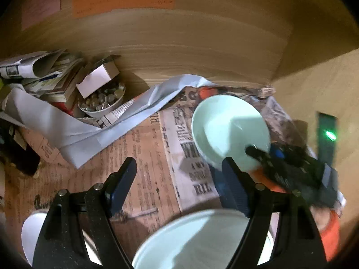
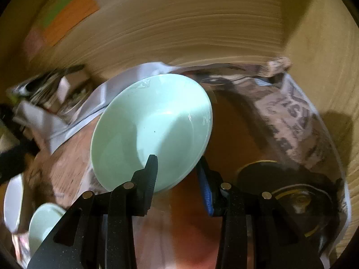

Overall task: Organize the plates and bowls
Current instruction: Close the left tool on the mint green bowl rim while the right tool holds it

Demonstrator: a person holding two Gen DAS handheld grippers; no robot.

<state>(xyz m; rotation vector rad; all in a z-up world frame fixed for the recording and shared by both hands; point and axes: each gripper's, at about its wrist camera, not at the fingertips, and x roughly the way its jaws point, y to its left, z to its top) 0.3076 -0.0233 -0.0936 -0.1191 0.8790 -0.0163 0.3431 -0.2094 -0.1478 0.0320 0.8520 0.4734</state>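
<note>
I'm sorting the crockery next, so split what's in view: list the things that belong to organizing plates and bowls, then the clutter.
Job:
- mint-green bowl, rim clamped in right hand-held gripper
- second mint-green dish under open left hand-held gripper
- white dish

Clutter:
- newspaper
- bowl of marbles
- small white box
- stacked papers

A bowl (image 2: pixel 152 125) sits on newspaper (image 1: pixel 143 157) (another bowl (image 1: pixel 193 239) lies nearer the camera).
</note>
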